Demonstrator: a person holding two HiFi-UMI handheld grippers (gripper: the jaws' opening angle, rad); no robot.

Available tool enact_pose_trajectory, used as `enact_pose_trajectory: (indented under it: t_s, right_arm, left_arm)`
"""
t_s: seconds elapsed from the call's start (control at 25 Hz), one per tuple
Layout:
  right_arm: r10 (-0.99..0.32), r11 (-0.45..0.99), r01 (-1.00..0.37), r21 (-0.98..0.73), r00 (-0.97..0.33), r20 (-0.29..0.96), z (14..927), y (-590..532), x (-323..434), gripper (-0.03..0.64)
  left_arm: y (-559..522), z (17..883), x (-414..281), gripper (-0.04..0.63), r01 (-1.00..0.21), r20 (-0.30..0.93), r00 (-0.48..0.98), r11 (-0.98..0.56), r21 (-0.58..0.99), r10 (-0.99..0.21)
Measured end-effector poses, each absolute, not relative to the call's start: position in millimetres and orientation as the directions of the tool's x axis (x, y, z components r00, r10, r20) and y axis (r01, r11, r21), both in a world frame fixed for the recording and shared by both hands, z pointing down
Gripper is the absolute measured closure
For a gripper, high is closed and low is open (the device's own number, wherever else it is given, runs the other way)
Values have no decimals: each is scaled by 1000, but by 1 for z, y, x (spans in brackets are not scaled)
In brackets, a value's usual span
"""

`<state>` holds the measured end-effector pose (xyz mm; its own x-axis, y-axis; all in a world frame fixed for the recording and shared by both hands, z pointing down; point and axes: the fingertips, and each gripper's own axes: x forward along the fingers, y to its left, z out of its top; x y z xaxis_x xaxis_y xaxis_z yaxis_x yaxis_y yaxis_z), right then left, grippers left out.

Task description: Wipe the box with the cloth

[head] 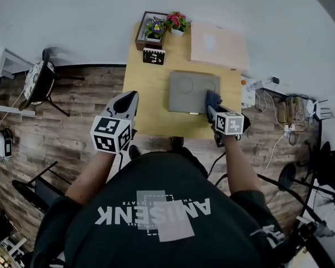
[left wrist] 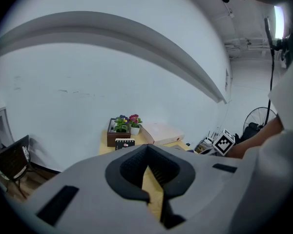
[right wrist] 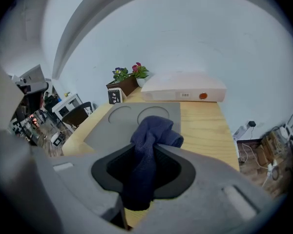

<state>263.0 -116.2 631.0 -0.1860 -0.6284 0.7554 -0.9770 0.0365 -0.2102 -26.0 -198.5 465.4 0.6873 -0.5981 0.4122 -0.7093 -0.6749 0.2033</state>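
Right gripper [head: 212,109] clamps the cloth [right wrist: 149,145] at the box's [head: 187,88] 4 o'clock corner. Wiping looks barely begun. Left gripper [head: 129,99] waits at 9 o'clock, jaws nearly together and empty.

Cloth [right wrist: 147,147] dk blue; box [head: 184,96] grey w/ two circle outlines. Table [head: 151,102] pale wood, flowers [head: 176,20] pink & purple.

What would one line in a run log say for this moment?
right gripper: shut on blue cloth | cloth: at grey box's near right corner | left gripper: shut, empty
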Motion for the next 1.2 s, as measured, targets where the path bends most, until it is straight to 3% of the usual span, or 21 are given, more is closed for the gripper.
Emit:
enact_pose_trajectory:
  t_s: [0.8, 1.2]
  right_arm:
    - [-625, 131, -964, -230, -260, 736, 636, -141, 160, 515]
    - [-597, 229, -942, -244, -334, 729, 634, -153, 90, 515]
  left_arm:
    - [-179, 470, -117, 595, -832, 422, 546, -528, 171, -724]
    - [-162, 470, -127, 595, -829, 414, 555, -520, 205, -722]
